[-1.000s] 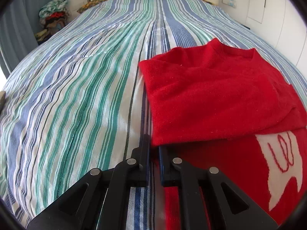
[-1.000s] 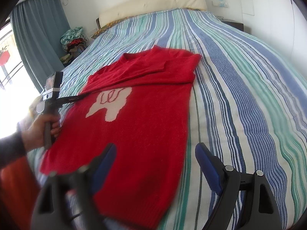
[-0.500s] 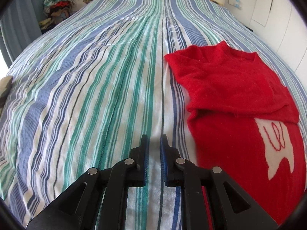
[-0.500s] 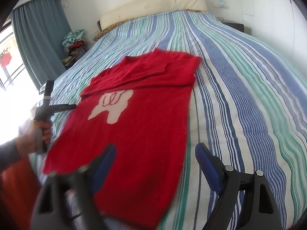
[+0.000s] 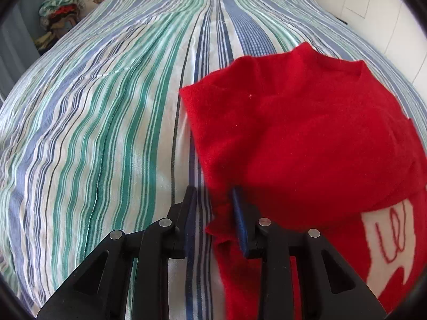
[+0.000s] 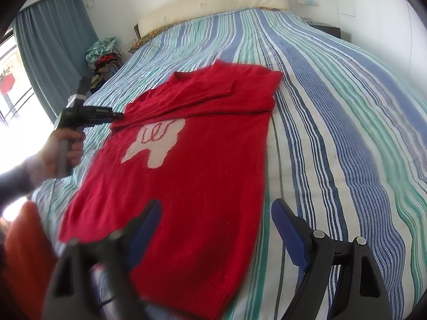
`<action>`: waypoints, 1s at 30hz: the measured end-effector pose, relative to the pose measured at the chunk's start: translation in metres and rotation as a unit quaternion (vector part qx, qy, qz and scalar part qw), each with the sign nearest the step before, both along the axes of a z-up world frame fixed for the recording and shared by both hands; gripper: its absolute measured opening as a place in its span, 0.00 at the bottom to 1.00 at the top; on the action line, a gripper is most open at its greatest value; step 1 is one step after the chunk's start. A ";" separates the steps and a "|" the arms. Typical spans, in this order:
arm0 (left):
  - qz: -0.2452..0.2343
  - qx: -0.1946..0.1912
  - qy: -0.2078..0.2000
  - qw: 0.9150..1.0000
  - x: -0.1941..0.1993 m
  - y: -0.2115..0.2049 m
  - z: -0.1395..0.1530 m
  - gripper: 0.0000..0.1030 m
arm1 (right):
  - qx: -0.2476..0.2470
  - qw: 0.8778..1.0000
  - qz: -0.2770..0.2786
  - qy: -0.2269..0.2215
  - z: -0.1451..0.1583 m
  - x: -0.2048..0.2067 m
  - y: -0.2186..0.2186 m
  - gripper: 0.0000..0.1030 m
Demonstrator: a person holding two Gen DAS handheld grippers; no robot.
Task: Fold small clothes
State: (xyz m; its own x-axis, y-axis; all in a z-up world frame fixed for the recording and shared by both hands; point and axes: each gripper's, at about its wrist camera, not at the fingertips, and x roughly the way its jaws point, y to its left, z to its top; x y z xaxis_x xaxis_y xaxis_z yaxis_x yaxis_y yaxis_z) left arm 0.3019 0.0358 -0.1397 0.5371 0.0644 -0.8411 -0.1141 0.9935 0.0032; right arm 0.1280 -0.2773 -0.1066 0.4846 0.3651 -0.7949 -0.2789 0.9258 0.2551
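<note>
A red sweater (image 6: 202, 165) with a white tooth motif (image 6: 154, 141) lies flat on the striped bed (image 6: 333, 122), its sleeves folded across the chest. In the left wrist view my left gripper (image 5: 213, 190) stands at the left edge of the sweater (image 5: 307, 138), by the folded sleeve. Its jaws are opening, narrowly parted, with the cloth's edge between them and the pads not pressing it. The right wrist view shows the left gripper (image 6: 117, 116) in a hand (image 6: 66, 146). My right gripper (image 6: 217, 204) hovers wide open over the sweater's lower part, holding nothing.
A pile of clothes (image 6: 104, 53) sits beside the bed's far left corner, next to a blue curtain (image 6: 53, 53). A cream headboard cushion (image 6: 213, 8) lines the far end. White cupboard doors (image 5: 373, 13) stand on the right. Something orange (image 6: 24, 253) shows at lower left.
My left gripper swung out to the left over bare sheet, then came back to the sweater's left edge. Its jaws went from shut to parted. The right gripper has not moved.
</note>
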 end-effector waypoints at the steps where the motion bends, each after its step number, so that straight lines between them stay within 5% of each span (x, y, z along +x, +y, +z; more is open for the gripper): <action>1: 0.004 0.004 -0.010 1.000 -0.005 0.003 0.001 0.31 | 0.002 1.000 -0.003 0.000 0.000 0.000 -0.002 0.81; 6: 0.007 0.014 -0.003 1.000 -0.007 0.009 0.021 0.42 | 0.018 1.000 -0.015 0.008 -0.001 0.002 -0.011 0.81; 9: 0.006 0.001 -0.035 0.999 -0.003 0.010 0.045 0.50 | 0.035 0.999 -0.020 0.018 -0.004 0.007 -0.015 0.81; 11: 0.005 -0.011 -0.048 0.999 0.008 0.008 0.054 0.63 | 0.043 0.999 -0.023 0.021 -0.005 0.008 -0.016 0.81; 13: 0.004 -0.009 -0.042 0.999 0.029 0.004 0.052 0.65 | 0.043 0.999 -0.025 0.021 -0.005 0.008 -0.016 0.81; 18: 0.076 0.103 0.015 0.992 0.052 0.017 0.005 0.63 | 0.037 0.999 -0.029 0.025 -0.007 0.010 -0.016 0.81; 22: 0.122 0.079 0.010 0.989 0.036 0.047 0.004 0.73 | 0.036 0.998 -0.038 0.022 -0.005 0.009 -0.020 0.81; 30: 0.067 0.030 -0.021 0.997 -0.044 0.061 0.035 0.78 | 0.031 0.999 -0.038 0.013 -0.002 0.008 -0.017 0.81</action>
State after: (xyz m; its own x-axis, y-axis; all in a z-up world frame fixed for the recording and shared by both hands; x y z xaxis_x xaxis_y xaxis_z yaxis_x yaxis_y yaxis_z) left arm 0.2582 0.0966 -0.1043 0.5544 0.1882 -0.8107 -0.2470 0.9674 0.0556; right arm 0.1364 -0.2946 -0.1089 0.4916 0.3767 -0.7851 -0.2011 0.9263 0.3186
